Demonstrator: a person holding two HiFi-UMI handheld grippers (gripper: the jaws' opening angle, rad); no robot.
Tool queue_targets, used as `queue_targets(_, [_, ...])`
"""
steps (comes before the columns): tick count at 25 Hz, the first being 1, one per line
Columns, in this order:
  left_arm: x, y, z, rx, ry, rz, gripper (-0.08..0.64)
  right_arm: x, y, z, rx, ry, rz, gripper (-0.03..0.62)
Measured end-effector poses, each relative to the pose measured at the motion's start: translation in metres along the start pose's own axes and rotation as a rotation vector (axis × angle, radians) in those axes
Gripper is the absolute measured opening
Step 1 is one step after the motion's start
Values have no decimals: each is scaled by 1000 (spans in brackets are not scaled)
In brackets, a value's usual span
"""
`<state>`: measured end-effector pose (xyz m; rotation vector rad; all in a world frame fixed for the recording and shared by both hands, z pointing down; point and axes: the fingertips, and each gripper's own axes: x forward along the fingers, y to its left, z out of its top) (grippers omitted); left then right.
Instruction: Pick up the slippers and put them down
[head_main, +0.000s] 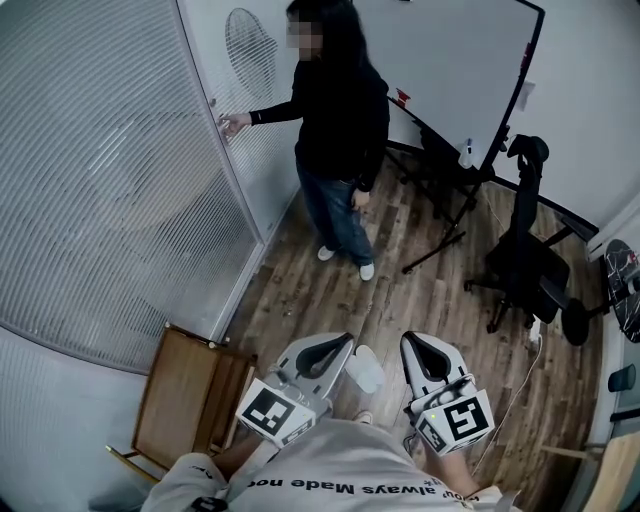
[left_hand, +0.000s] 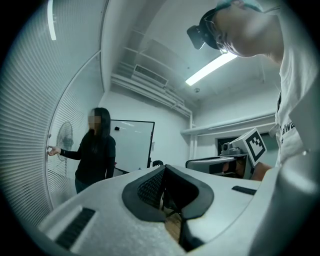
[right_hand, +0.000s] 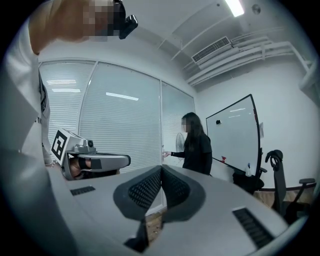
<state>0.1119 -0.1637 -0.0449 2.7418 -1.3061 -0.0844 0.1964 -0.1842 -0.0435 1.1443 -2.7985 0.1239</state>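
Item 1: L gripper (head_main: 344, 343), jaws clenched tip to tip, nothing btwn. Item 2: R gripper (head_main: 410, 343), same, clenched, empty. Item 3: white slipper (head_main: 363, 369) on wood floor (head_main: 440, 300), seen btwn both grippers, held by neither. Item 4: person (head_main: 335, 120) standing at glass wall (head_main: 110, 170).

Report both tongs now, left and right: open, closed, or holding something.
Left tongs: closed, nothing held.
Right tongs: closed, nothing held.

Person (head_main: 338, 130) at blinds wall (head_main: 100, 180); whiteboard (head_main: 450, 70) behind, office chair (head_main: 522, 262) rt, fan (head_main: 250, 48) by wall, wood floor (head_main: 420, 300).
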Motion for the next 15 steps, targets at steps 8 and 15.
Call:
queue_targets(8, [6,1,-1,-6,4,-12,12,1,-7,2,-3,-9,-13,15])
queue_targets(15, [1,0,-4,-3,0,-19,12,1,-1,-1,-16,-8,-9,15])
